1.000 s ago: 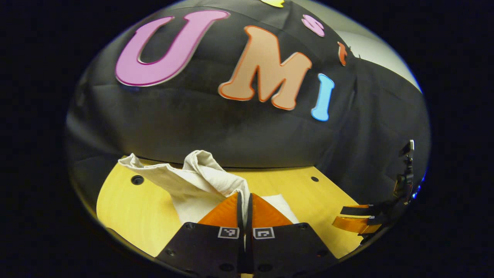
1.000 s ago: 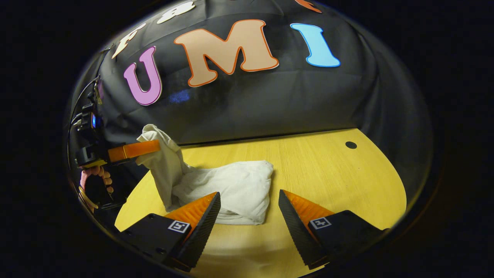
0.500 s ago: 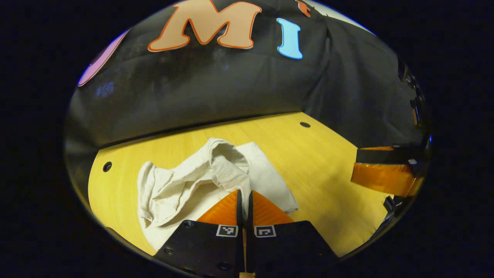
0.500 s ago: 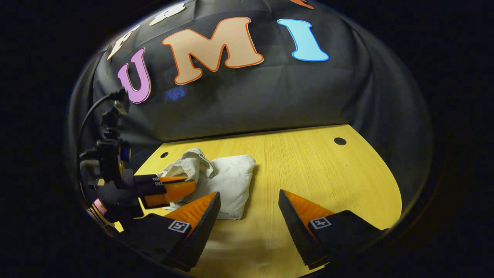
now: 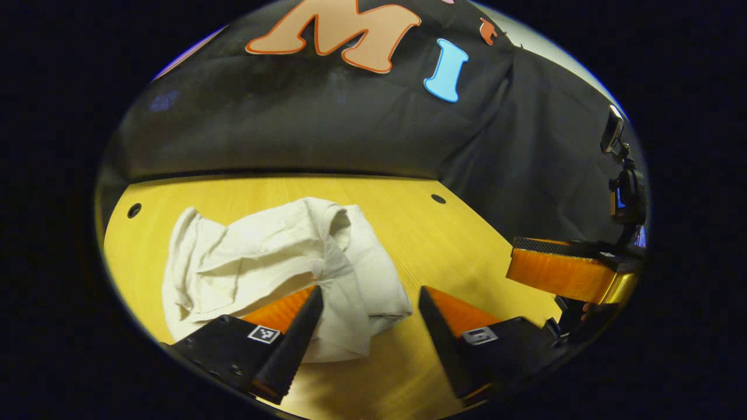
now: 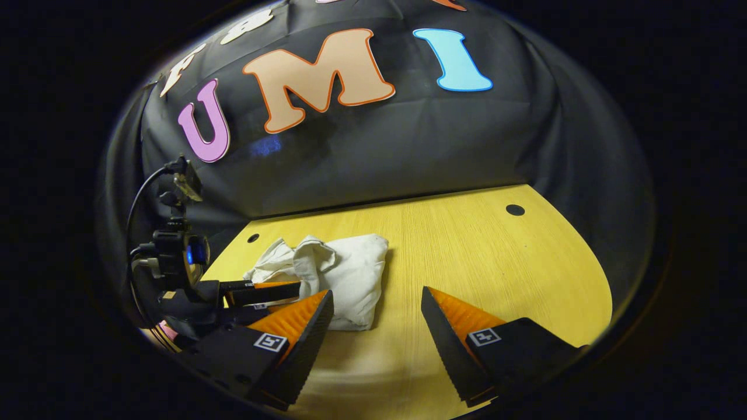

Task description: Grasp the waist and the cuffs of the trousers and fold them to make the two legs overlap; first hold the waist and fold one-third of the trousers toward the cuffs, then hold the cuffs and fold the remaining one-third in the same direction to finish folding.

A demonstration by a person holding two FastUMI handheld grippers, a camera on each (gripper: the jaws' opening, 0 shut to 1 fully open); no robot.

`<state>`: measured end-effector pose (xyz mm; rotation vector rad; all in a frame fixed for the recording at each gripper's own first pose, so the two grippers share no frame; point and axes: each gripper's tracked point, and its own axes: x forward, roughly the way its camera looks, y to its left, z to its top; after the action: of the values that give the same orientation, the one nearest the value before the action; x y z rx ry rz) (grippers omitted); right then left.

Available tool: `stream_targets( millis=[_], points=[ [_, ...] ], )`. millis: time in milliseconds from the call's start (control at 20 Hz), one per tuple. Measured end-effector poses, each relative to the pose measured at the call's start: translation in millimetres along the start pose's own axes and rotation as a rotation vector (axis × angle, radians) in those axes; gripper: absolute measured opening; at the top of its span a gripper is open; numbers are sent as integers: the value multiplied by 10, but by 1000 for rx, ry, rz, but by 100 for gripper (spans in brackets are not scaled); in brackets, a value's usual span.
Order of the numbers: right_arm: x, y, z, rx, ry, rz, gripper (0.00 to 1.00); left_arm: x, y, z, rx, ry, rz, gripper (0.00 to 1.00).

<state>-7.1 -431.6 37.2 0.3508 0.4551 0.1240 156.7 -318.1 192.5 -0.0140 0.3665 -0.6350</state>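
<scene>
Lying in a rumpled, folded bundle, the pale trousers [image 5: 274, 262] sit at lower left of the left gripper view, on the yellow tabletop [image 5: 467, 245]. The left gripper [image 5: 365, 326] has its fingers spread apart at the bottom, one finger over the cloth's near edge, gripping nothing. In the right gripper view the trousers [image 6: 332, 274] lie left of centre, and the right gripper [image 6: 376, 326] is likewise spread wide and empty.

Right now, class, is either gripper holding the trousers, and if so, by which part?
Nothing is held. The left gripper and the right gripper are both open, and the folded trousers lie loose on the table.
</scene>
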Motion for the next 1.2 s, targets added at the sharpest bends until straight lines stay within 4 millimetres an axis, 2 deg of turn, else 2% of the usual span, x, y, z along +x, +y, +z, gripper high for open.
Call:
stream_targets(
  millis=[50,100,250,450,500,550,650,900,950,1000,1200],
  points=[
    [-23,39,12,6,-4,2,97,-115,34,62,9,-13,18,100],
    [-50,89,30,12,-14,5,96,-198,85,91,18,-23,39,95],
    [-126,278,94,20,-46,21,97,-525,240,180,27,-64,103,95],
    [-266,540,142,13,-76,45,97,-970,517,145,38,-59,179,95],
    [-293,582,139,10,-80,45,92,-1076,579,143,41,-63,192,95],
    [-323,611,122,4,-80,42,97,-1171,625,152,41,-77,204,95],
    [-397,672,104,-12,-85,29,97,-1319,656,182,20,-99,215,95],
    [-575,865,141,-57,-143,24,97,-1530,819,-5,12,-86,218,95],
    [-600,897,133,-63,-150,21,92,-1580,844,-48,27,-78,221,95],
    [-618,922,134,-68,-155,19,96,-1532,859,-62,37,-69,221,95],
    [-651,1018,107,-77,-152,18,96,-1583,869,-125,43,-52,202,95]
  ],
)
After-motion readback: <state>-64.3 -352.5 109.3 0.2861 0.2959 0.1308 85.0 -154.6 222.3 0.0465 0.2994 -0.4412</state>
